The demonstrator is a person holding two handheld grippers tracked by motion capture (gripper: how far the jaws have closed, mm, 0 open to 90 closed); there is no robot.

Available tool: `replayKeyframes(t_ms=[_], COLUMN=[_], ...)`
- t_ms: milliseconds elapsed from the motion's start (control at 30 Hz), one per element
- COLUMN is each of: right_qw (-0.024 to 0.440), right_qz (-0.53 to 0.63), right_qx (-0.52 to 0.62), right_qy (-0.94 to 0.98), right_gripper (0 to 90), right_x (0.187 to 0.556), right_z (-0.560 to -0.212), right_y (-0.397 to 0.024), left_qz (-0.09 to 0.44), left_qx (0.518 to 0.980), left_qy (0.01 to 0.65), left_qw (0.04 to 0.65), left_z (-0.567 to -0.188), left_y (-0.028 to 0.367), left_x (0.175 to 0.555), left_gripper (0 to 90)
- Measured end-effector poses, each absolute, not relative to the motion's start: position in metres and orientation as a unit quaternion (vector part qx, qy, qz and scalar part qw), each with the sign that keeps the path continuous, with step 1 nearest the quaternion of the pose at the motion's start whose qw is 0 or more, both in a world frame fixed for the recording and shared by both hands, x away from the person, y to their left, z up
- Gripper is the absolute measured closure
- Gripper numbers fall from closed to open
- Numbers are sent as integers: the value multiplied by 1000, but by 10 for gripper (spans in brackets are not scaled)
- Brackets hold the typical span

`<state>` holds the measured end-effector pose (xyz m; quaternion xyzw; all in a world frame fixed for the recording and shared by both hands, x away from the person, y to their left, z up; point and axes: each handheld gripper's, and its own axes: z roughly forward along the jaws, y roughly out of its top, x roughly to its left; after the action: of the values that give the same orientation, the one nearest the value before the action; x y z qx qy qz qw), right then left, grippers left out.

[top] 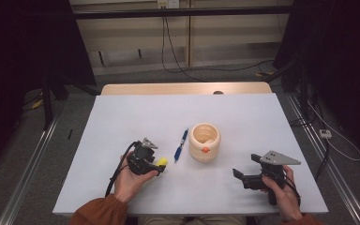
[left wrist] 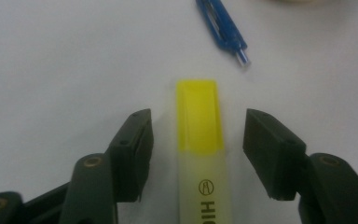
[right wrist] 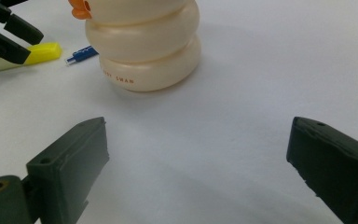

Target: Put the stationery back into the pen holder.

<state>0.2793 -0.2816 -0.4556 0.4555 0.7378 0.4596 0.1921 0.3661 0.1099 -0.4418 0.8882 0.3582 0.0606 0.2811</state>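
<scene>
A yellow highlighter (top: 162, 162) (left wrist: 200, 135) lies flat on the white table (top: 243, 112), its cap pointing away from my left gripper (top: 158, 166) (left wrist: 199, 119). That gripper's jaws stand on either side of the highlighter, with a gap showing at each pad, so it is open. A blue pen (top: 181, 144) (left wrist: 223, 30) lies just beyond the cap. My right gripper (top: 245, 166) (right wrist: 200, 128) is held wide open over bare table at the front right, nothing between its jaws. It faces a cream ringed cup with an orange beak (top: 205, 142) (right wrist: 144, 46).
In the right gripper view the left gripper's jaws (right wrist: 4, 32), the highlighter's cap (right wrist: 42, 51) and the pen's tip (right wrist: 81, 54) sit left of the cup. A wooden strip (top: 183, 88) borders the table's far edge. Cables trail on the floor behind.
</scene>
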Motion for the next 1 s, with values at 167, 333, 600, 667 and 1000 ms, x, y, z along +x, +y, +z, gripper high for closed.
replayKeyframes(t_ms=[167, 333, 600, 667, 1000], right_qw=[192, 192, 192, 191, 191], right_qz=[459, 459, 459, 459, 459], right_qx=[456, 456, 456, 456, 455], right_qy=[738, 738, 738, 738, 739], right_gripper=[53, 54, 54, 56, 55], right_x=[279, 279, 279, 279, 279], right_z=[-456, -456, -456, -456, -456], right_y=[-282, -281, -281, -281, -281], left_qz=[70, 72, 76, 73, 68], left_qx=[893, 892, 897, 896, 890], left_qy=[351, 358, 354, 356, 359], left_qw=[271, 267, 254, 257, 273], left_z=[-441, -442, -440, -441, -441], left_y=[110, 108, 106, 107, 111], left_x=[363, 363, 365, 365, 365], left_gripper=[529, 550, 612, 638, 671])
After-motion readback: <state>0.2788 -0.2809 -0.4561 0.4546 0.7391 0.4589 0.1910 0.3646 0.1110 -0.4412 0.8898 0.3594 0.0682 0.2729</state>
